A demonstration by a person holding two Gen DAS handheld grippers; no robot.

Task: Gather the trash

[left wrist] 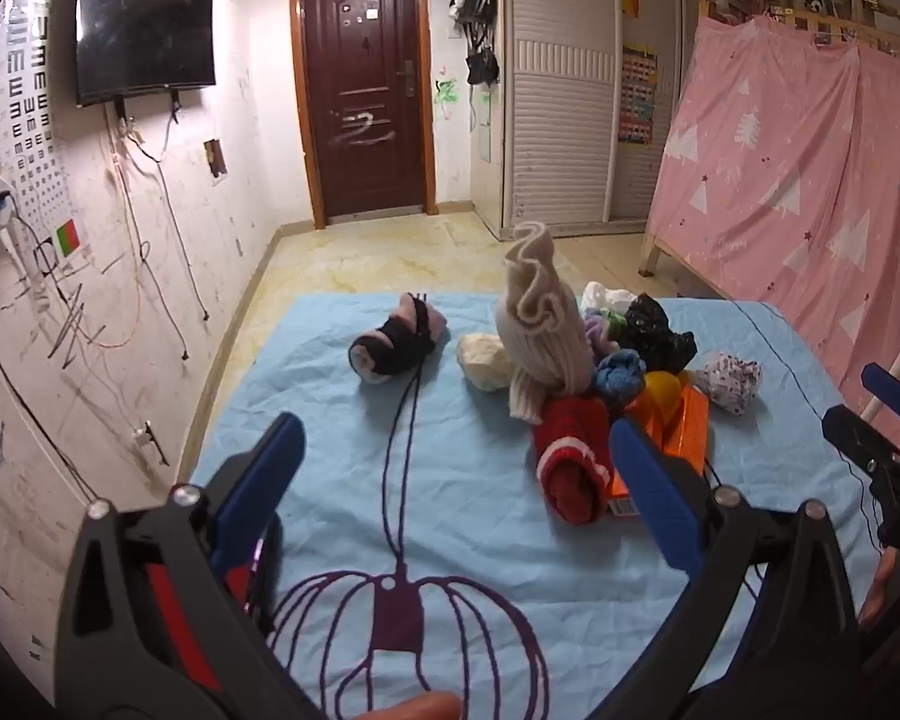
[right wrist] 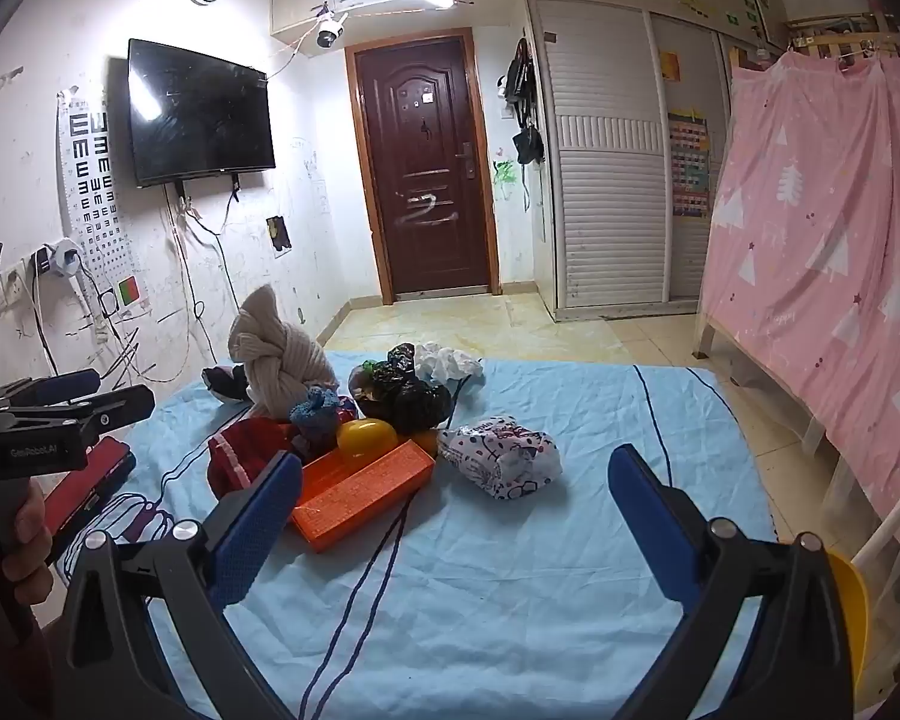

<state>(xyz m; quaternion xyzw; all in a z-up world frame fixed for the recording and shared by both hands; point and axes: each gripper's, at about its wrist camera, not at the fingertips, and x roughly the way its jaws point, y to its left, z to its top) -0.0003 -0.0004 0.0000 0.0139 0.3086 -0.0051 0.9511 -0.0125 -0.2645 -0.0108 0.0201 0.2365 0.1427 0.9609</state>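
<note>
- Left tool (left wrist: 456, 474): blue pads spread wide apart, nothing between them; it hangs over the near part of the blue sheet (left wrist: 330, 450), aimed toward the heap, likely poised before a first pick.
- Right tool (right wrist: 456, 516): pads likewise wide apart and empty, low over the sheet, with the orange box just beyond its left pad.
- Surface: a blue sheet with a purple line drawing; whether it covers a bed or a bench cannot be told.
- Trash, the task's things: gathered in one heap at the middle-far part of the sheet, probably piled so both tools can reach it. A crumpled white tissue (right wrist: 450, 360) and a black plastic bag (right wrist: 414, 390) lie at the heap's far side, touching each other.
- Patterned white wad (right wrist: 504, 462): just right of the heap, beside the orange box (right wrist: 360, 492); wrapper or cloth, uncertain.
- Knotted beige knit (left wrist: 540, 324): stands upright on the heap, propped by the items beneath.
- Red knit item (left wrist: 570, 456): near edge of the heap, against the box.
- Black and pink bundle (left wrist: 396, 342): apart, left of the heap.
- Cream lump (left wrist: 486, 360): at the foot of the beige knit.
- Hidden: a yellow rounded object (right wrist: 366, 438) and a blue knit piece (right wrist: 315, 408) are half buried; no bin is clearly shown, and a yellow rim at the right edge of the right wrist view is cut off.
</note>
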